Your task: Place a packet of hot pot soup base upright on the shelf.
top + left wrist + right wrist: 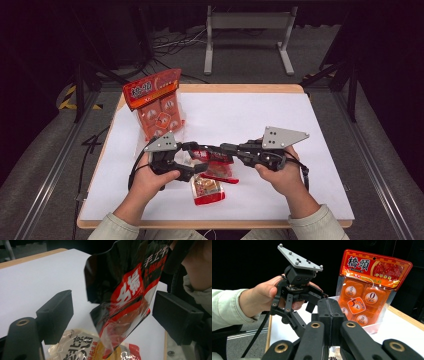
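- The right tongs (227, 148) are pressed together on the top edge of a dark red-and-black packet (125, 297), holding it up off the surface (260, 120).
- In the right gripper view the two jaws meet flat with no gap; what they pinch is hidden there, but the left gripper view shows the packet hanging tilted in the air from its upper right corner.
- The left tongs (112, 315) stand wide, one jaw on each side of the packet's lower part, neither pad touching it.
- In the high view the packet (212, 156) sits between the two tools, near the front middle of the surface.
- Under it lies a clear snack bag (82, 350) with a red end, flat on the surface; in the high view it is just in front of the hands (207, 190).
- An orange pouch (159, 102) stands upright at the back left, well apart from the work.
- My reading: the packet is lifted and offered to the second tool, so the pick-up is done.
- Left to do, as I judge it: the left tongs must close on the lower part; whether to pull it open or take it over, I cannot tell.
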The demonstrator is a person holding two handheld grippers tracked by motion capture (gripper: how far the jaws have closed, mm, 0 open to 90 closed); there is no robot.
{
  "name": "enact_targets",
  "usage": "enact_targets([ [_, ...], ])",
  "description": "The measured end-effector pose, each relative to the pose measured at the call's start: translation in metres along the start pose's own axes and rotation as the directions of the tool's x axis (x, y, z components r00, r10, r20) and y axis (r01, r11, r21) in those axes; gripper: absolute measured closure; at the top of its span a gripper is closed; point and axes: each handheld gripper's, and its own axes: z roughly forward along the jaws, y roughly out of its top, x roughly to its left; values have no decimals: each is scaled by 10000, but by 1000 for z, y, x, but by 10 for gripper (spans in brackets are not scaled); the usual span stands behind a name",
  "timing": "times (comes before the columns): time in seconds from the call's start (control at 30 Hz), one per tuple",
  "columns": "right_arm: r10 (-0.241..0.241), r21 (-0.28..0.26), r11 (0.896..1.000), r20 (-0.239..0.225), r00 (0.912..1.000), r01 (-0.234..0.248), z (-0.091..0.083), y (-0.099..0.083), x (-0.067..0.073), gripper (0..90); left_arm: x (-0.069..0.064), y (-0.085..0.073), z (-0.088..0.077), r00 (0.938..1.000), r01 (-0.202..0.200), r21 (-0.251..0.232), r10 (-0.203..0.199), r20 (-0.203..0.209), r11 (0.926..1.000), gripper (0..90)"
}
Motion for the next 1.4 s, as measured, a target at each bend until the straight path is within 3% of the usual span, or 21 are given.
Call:
enact_targets([
  [0.2, 50, -210, 9998, -87, 9999, -52, 2, -5, -4, 900, 4, -1, 8, 9988, 140, -308, -126, 469, 9994, 309],
  [0.4, 70, -170, 9998, -45, 10000, -71, 5, -8, -4, 900, 2, 2, 7, 9973, -223, -418, 252, 695, 9989, 590],
  [0.6, 106, -221, 9997, -50, 9999, -108, 6, -8, -5, 900, -2, 3, 5, 9948, -287, -331, 317, 966, 9990, 750],
  [0.73, 107, -231, 9997, -33, 9999, -108, 6, -8, -5, 900, -4, 4, 2, 9927, -582, -257, 606, 1045, 9980, 854],
  [1.0, 83, -234, 9997, -15, 10000, -83, 7, -8, -5, 900, -6, 7, -1, 9908, -677, -88, 683, 1169, 9977, 895],
  [1.13, 239, -174, 9996, -57, 9997, -240, 8, -9, -7, 880, -8, 12, -5, 9909, -901, 149, 881, 1021, 9958, 897],
  [1.27, 350, -241, 9991, -97, 9993, -352, 5, -9, -9, 818, -8, 18, -6, 9905, -999, 187, 977, 964, 9948, 897],
  [1.4, 398, -143, 9991, 235, 9989, -394, 3, -9, -10, 712, -7, 28, -15, 9895, -1203, 251, 1178, 837, 9924, 897],
])
